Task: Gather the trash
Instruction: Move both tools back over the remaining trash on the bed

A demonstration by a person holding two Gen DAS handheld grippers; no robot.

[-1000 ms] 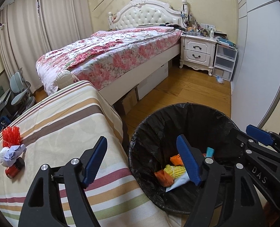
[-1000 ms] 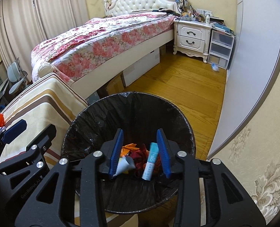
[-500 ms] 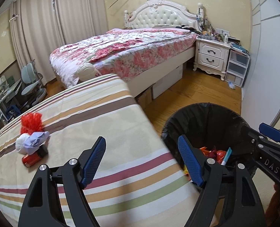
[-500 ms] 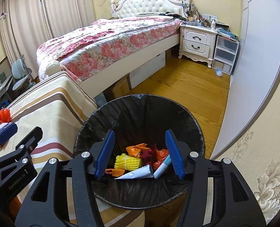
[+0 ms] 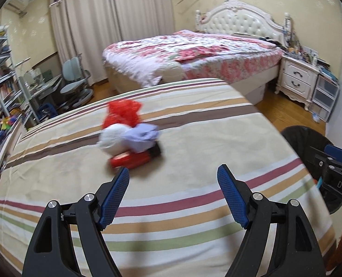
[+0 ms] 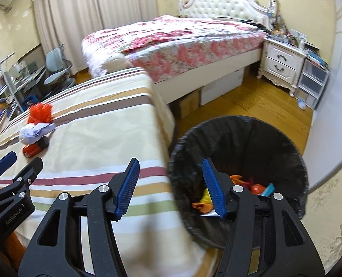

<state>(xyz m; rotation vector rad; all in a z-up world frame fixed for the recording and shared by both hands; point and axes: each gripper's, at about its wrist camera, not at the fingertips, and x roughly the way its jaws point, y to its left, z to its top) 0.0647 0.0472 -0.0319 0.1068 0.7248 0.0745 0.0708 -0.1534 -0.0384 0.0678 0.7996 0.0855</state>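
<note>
In a bedroom, beyond the flowered bed (image 6: 182, 37), a striped desk (image 5: 194, 161) carries the last trash: a red net (image 5: 123, 114), a white wad (image 5: 114, 138), a lilac scrap (image 5: 143, 135) and a red can (image 5: 130, 159), bunched together and blurred. Beside the desk stands the black-lined bin (image 6: 240, 138), with orange, yellow and teal scraps inside. The left claw (image 5: 173, 194) hangs released and empty over the stripes, near the pile; the right claw (image 6: 171, 184), its jaws just widened, straddles empty the bin's rim.
</note>
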